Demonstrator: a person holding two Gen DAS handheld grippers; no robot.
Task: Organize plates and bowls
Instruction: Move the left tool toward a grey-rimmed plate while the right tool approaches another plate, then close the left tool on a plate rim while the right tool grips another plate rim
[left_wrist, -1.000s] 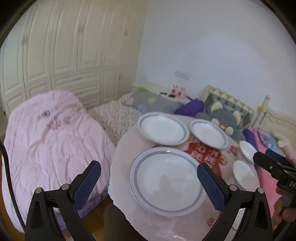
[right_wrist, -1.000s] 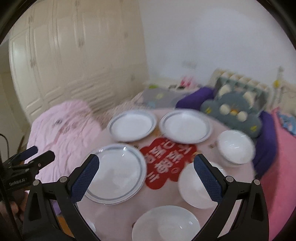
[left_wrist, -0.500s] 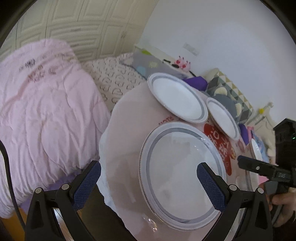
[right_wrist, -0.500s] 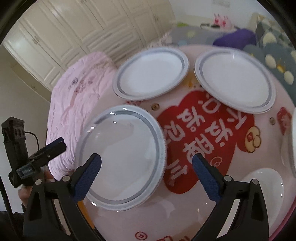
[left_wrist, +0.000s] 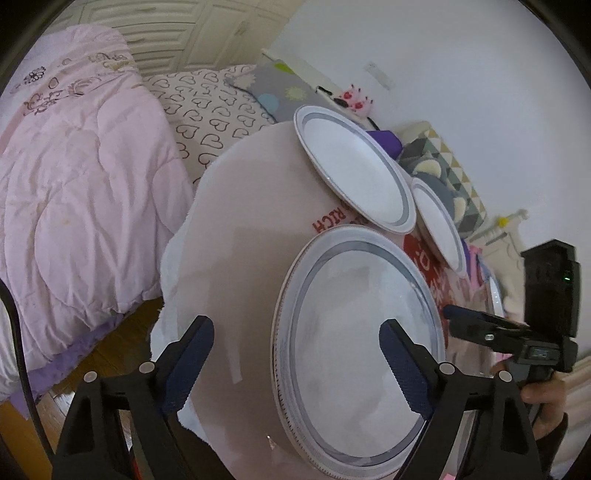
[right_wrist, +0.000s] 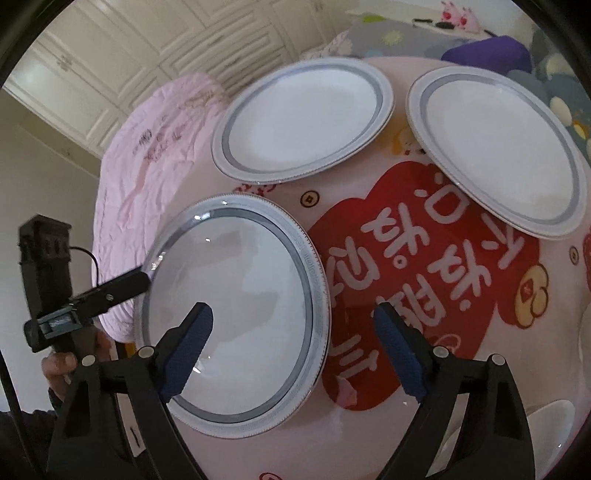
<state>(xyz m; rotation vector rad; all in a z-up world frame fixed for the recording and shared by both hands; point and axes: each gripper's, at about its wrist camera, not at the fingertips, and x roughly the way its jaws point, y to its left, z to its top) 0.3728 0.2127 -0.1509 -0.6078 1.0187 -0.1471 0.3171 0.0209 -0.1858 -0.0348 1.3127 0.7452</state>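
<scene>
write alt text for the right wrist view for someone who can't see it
The right gripper, jaws closing with nothing pressed between them, straddles the right rim of the nearest grey-banded plate on a pink round table. The left gripper reaches its opposite rim; two more plates sit beyond.

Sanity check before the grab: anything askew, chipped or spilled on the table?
Nothing stands out. Three grey-rimmed plates, near, far left and far right, lie flat and apart on the table, with no chips or spills visible. The bowls at the right edge are mostly out of frame, so I can't judge them.

Soft even light, fisheye-warped edges, slight blur
</scene>
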